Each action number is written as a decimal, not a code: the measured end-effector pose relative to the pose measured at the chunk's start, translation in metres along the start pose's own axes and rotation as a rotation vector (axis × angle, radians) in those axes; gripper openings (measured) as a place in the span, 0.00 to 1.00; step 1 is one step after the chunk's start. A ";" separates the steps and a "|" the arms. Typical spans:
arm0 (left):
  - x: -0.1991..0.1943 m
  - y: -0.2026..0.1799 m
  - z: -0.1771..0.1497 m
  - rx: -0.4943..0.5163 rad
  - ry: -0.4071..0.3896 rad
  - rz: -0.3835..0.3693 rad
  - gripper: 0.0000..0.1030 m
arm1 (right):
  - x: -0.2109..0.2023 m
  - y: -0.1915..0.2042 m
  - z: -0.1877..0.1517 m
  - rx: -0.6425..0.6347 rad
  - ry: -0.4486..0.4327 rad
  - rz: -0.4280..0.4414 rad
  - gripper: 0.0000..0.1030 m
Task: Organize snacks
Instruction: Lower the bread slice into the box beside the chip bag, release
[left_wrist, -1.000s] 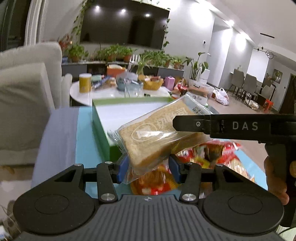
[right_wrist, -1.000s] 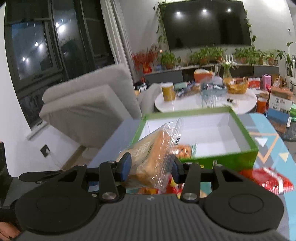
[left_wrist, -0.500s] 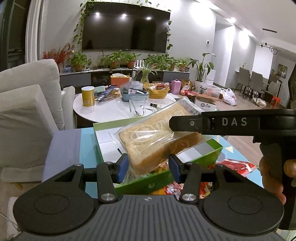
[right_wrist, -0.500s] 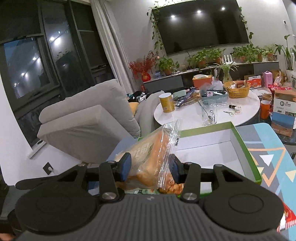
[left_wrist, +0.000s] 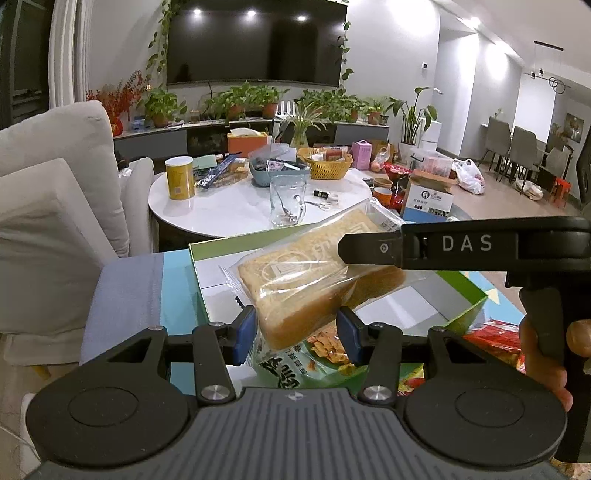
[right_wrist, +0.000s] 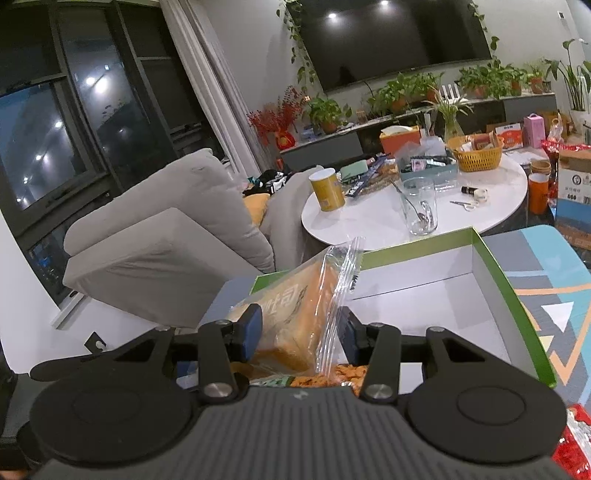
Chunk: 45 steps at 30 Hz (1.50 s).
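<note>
Both tongs clamp 1 toast pack (left_wrist: 314, 280): left gripper (left_wrist: 297, 330) and right gripper (right_wrist: 301, 332) hold it above the box (right_wrist: 495, 258). Chips bag (left_wrist: 314, 354) lies under it. Box mostly bare; red packs (left_wrist: 495, 338) right of the tongs remain unpacked.

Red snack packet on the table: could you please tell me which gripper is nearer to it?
Right. The right gripper hangs close above the red snack packet; the left gripper sits further left, across the bread bag.
</note>
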<state>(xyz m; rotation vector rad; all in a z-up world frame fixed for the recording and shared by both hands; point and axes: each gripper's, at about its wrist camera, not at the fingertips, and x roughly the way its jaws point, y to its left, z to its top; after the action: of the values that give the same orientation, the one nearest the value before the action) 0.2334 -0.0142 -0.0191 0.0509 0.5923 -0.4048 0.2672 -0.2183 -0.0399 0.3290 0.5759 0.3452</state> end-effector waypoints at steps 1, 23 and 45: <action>0.004 0.000 0.001 0.000 0.005 0.001 0.43 | 0.003 -0.001 0.001 0.004 0.005 -0.001 0.46; 0.020 0.004 0.000 0.031 0.043 0.069 0.45 | 0.026 -0.007 -0.005 -0.037 0.089 -0.092 0.47; -0.040 -0.028 -0.006 0.039 -0.005 0.064 0.50 | -0.038 0.003 -0.014 -0.068 0.046 -0.103 0.47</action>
<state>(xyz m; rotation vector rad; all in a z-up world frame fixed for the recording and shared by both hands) 0.1893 -0.0253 -0.0005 0.1060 0.5764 -0.3547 0.2285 -0.2282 -0.0316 0.2253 0.6223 0.2730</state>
